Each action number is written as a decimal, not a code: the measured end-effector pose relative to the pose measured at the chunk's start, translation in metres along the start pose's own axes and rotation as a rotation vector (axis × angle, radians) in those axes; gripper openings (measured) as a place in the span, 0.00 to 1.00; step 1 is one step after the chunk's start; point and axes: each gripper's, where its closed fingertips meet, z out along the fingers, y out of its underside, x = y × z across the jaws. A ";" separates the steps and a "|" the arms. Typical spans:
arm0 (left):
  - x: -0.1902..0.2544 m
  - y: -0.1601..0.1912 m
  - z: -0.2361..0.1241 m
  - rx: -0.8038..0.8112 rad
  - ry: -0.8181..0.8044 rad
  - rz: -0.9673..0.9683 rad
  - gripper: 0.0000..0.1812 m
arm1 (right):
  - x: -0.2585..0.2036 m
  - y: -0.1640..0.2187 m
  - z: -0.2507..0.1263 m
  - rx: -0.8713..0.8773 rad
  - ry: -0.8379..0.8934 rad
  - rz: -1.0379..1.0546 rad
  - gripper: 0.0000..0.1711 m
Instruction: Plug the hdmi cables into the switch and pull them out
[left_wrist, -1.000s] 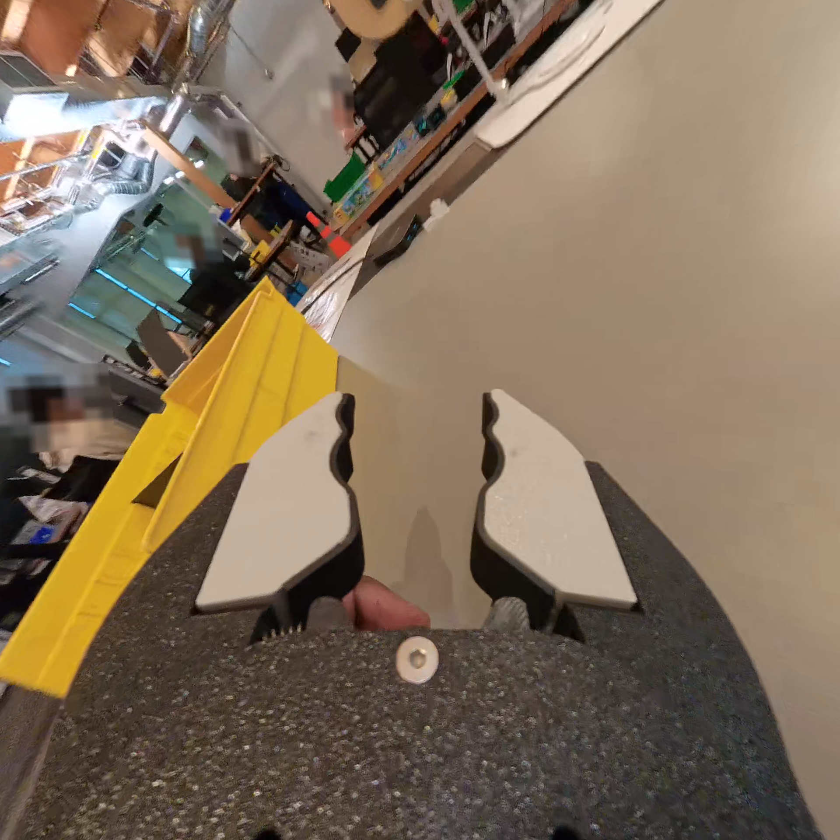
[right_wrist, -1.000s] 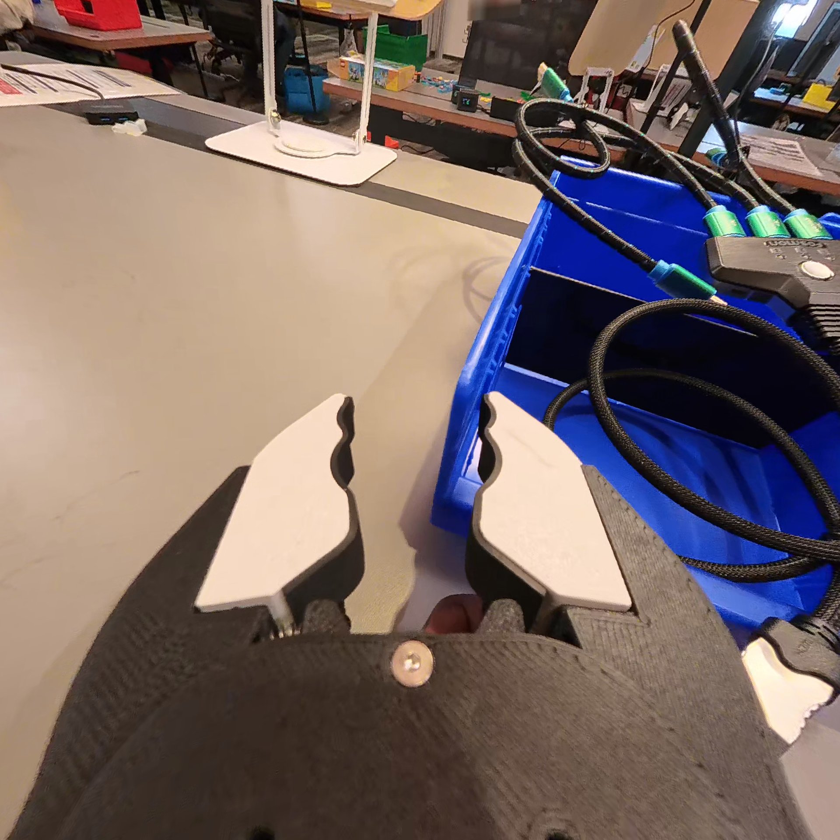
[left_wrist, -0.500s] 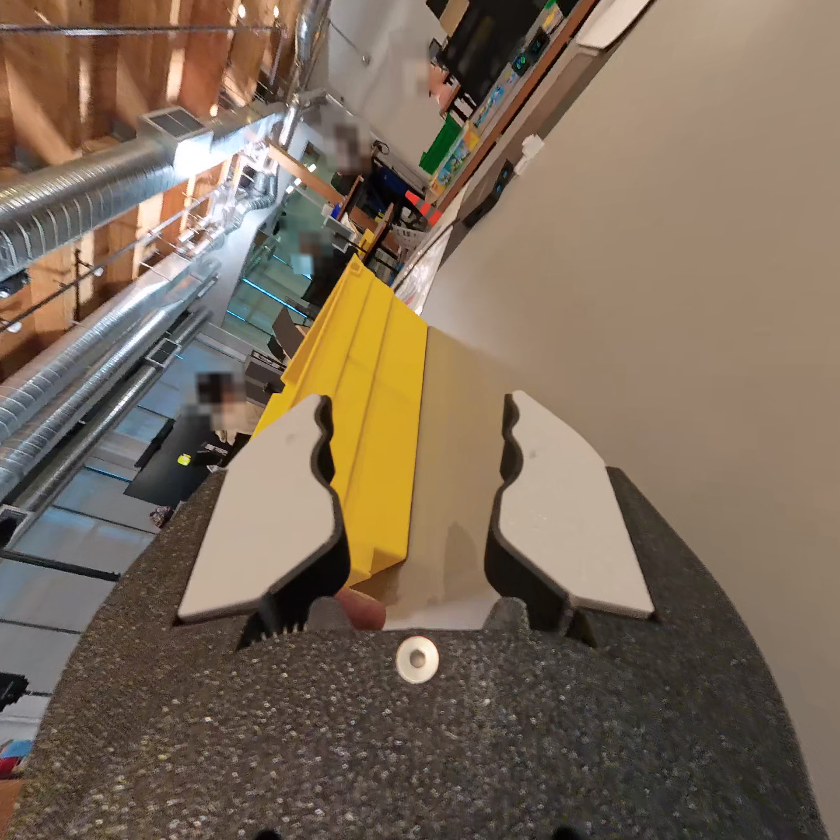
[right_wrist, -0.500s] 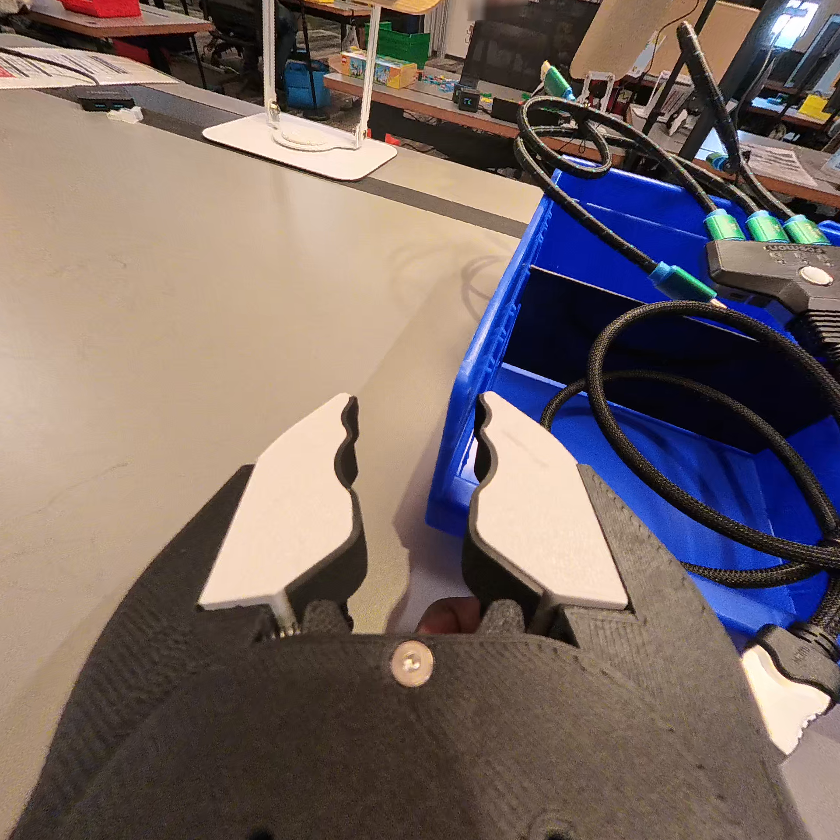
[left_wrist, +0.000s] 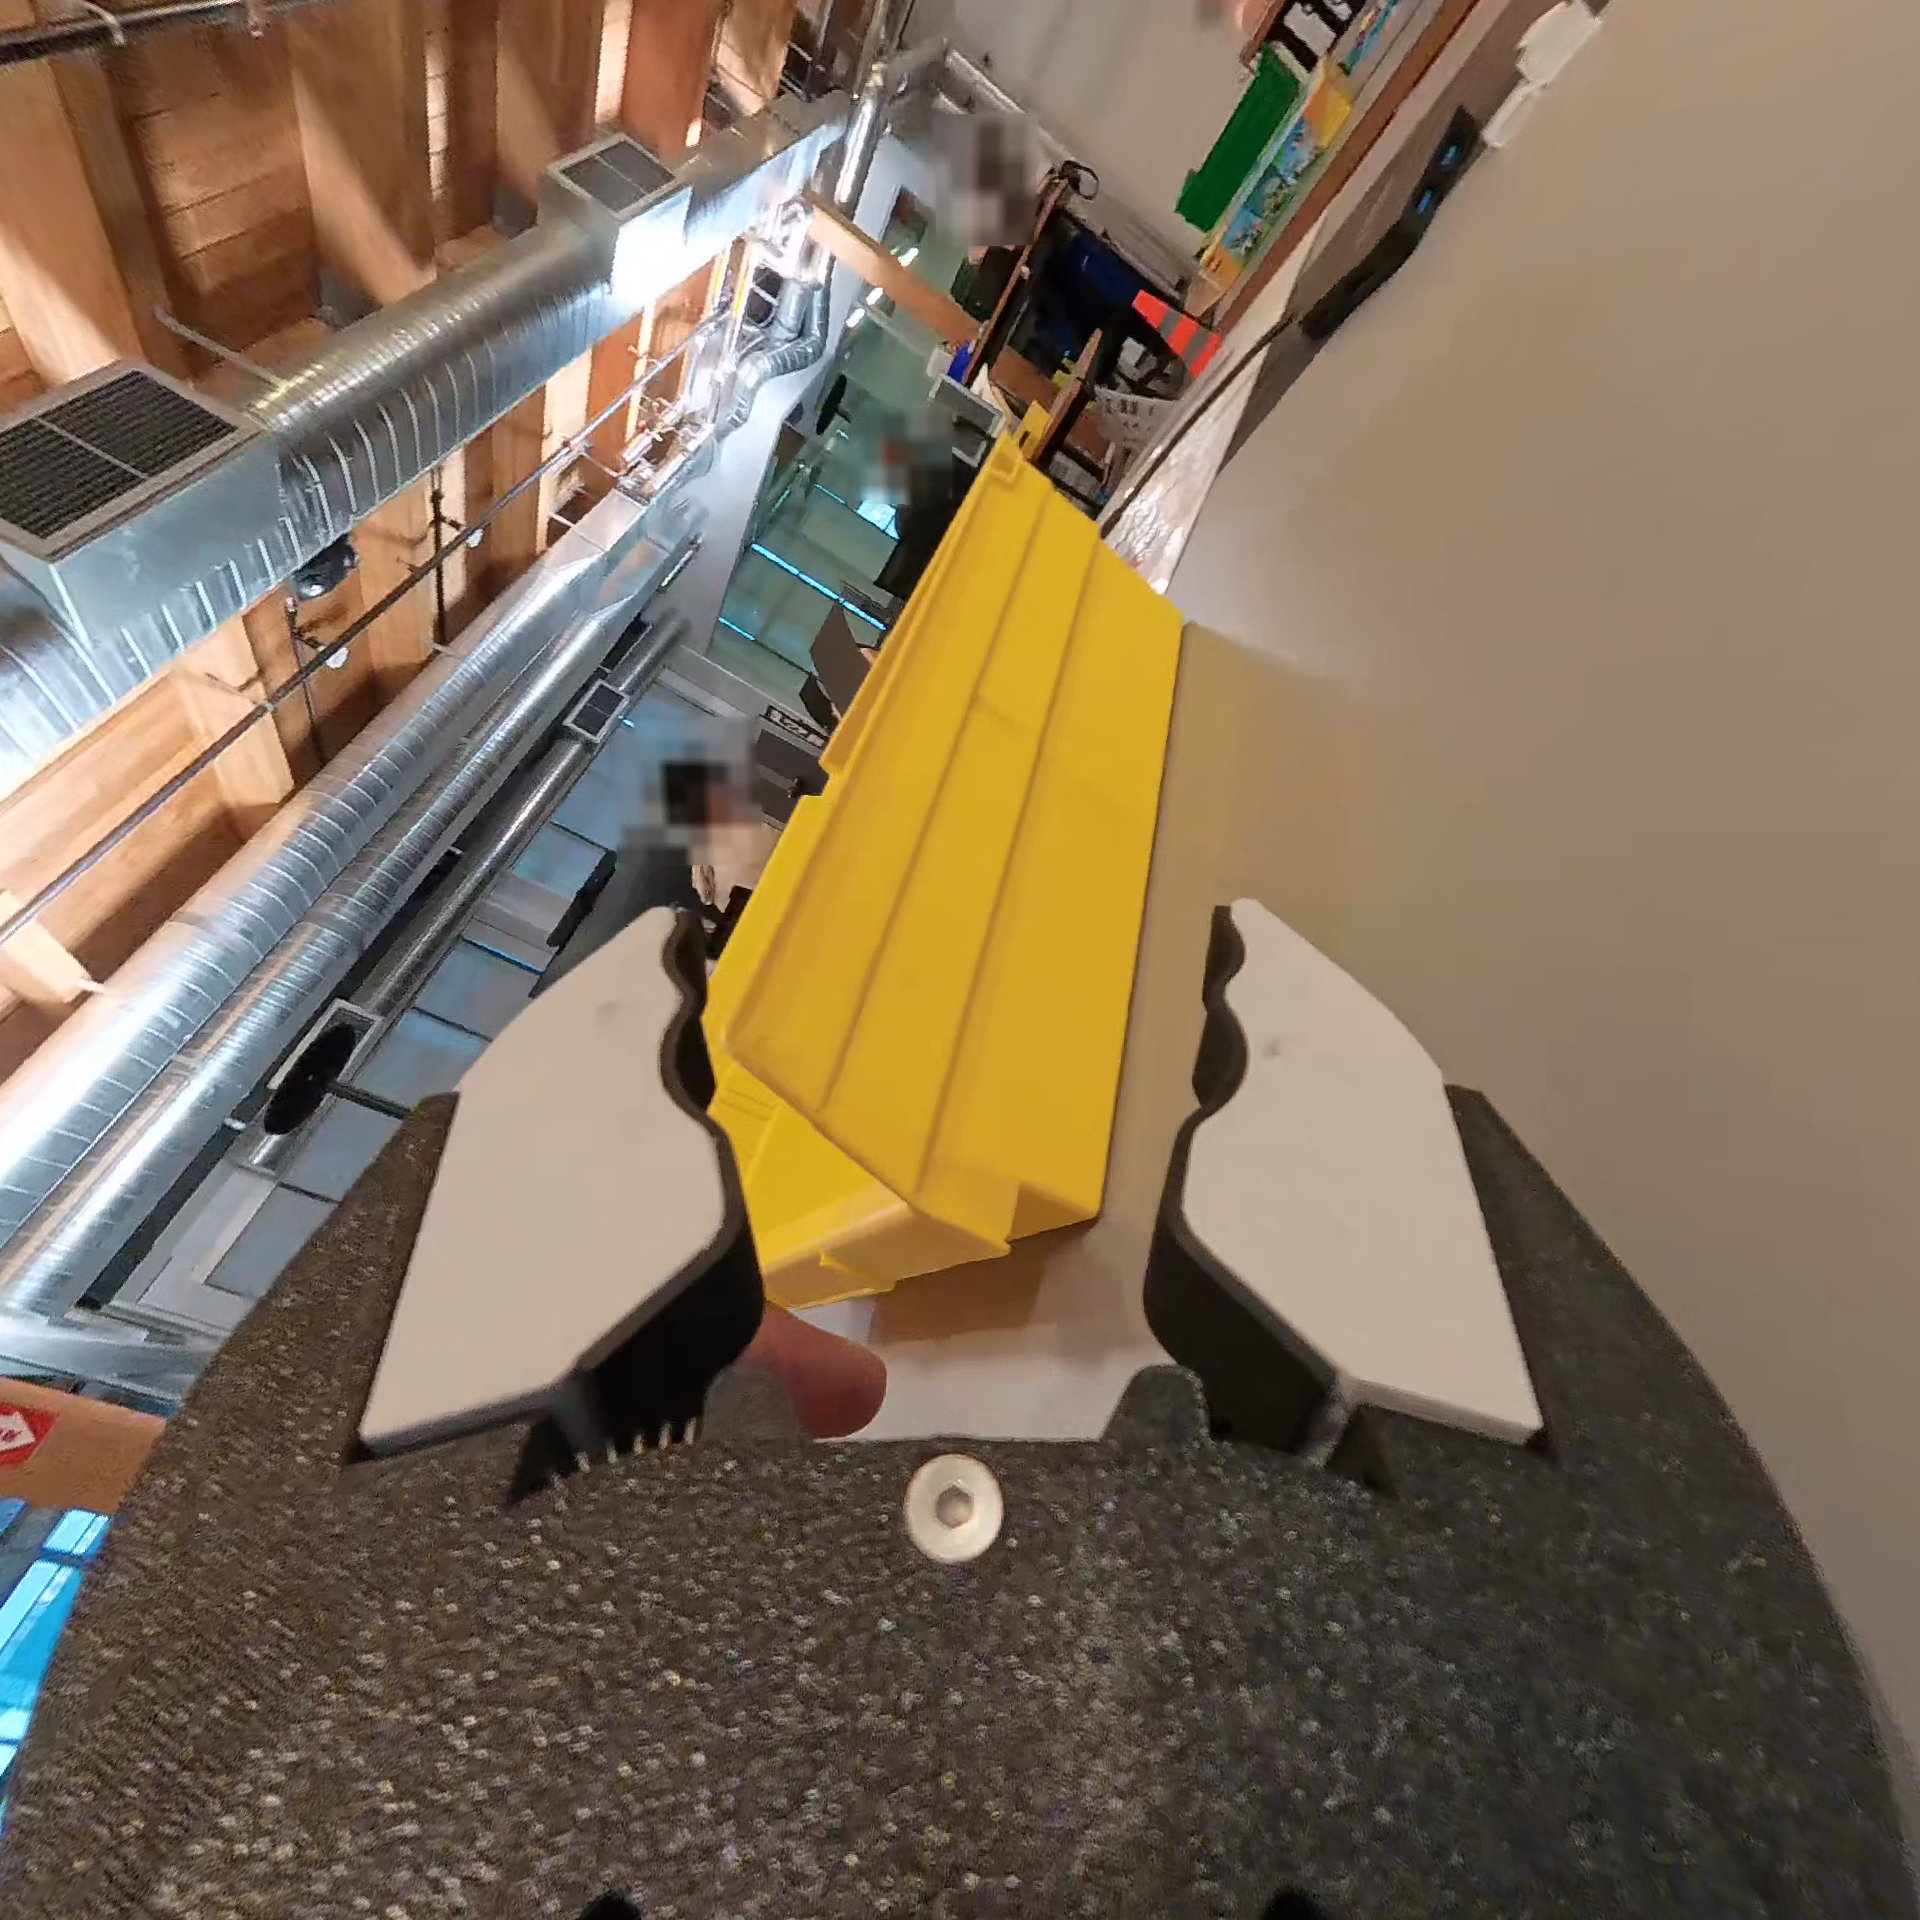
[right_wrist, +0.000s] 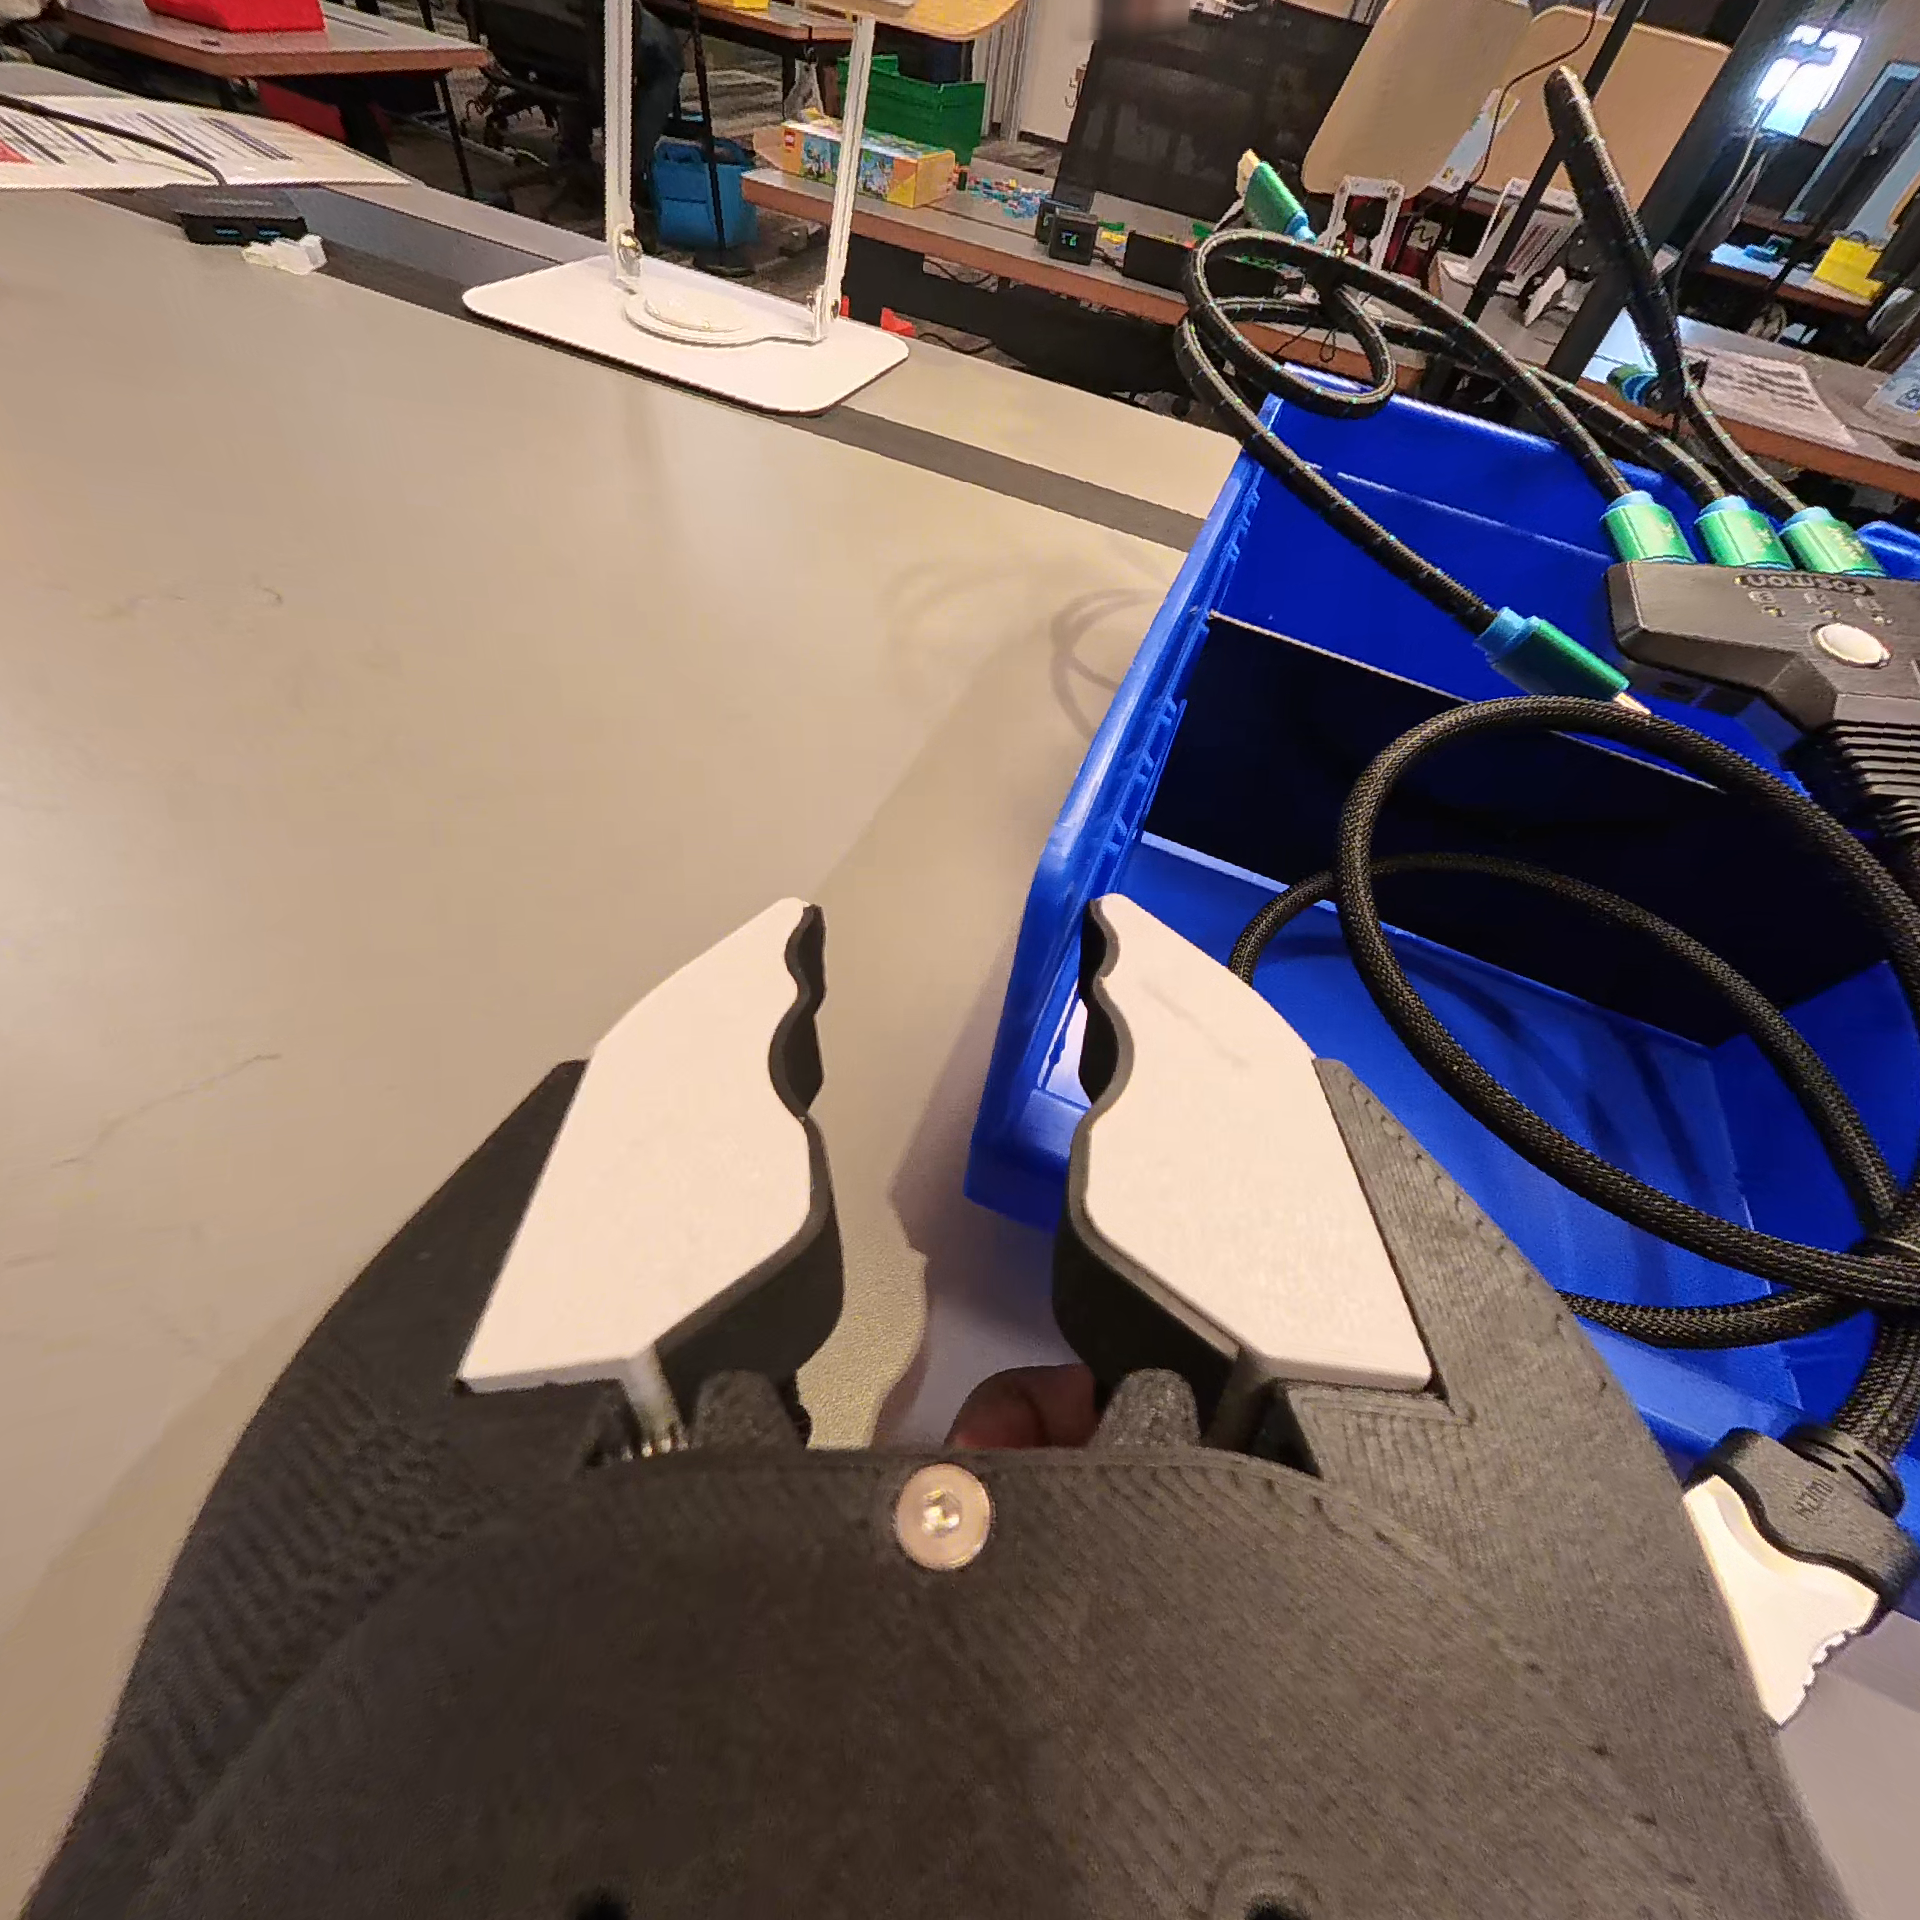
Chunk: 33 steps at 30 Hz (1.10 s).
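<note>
Both tongs are held released and empty: the right gripper (right_wrist: 945, 1023) over the grey tabletop (right_wrist: 416, 727), the left gripper (left_wrist: 951, 1023) before a yellow plastic bin (left_wrist: 966, 935). To the right of the right tongs, the black HDMI switch (right_wrist: 1766, 649) is seen over a blue plastic bin (right_wrist: 1101, 935), three green-tipped braided cables (right_wrist: 1725, 540) apparently plugged in, a fourth plug (right_wrist: 1548, 655) loose beside it. Nothing is grasped yet; the remaining plugging and all pulling out are judged outstanding.

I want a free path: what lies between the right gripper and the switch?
In the right wrist view, the blue bin's wall and a black braided cable loop separate the right gripper from the switch.
</note>
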 end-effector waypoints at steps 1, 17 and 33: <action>-0.002 0.002 0.001 -0.011 -0.008 -0.004 0.51 | 0.000 0.000 0.000 -0.001 0.000 0.001 0.28; -0.047 0.022 0.021 0.017 0.152 -0.564 0.26 | 0.002 0.003 0.001 -0.025 0.006 0.009 0.27; -0.015 0.032 0.039 -0.026 0.456 -0.645 0.06 | 0.005 0.003 0.006 -0.055 0.033 0.048 0.26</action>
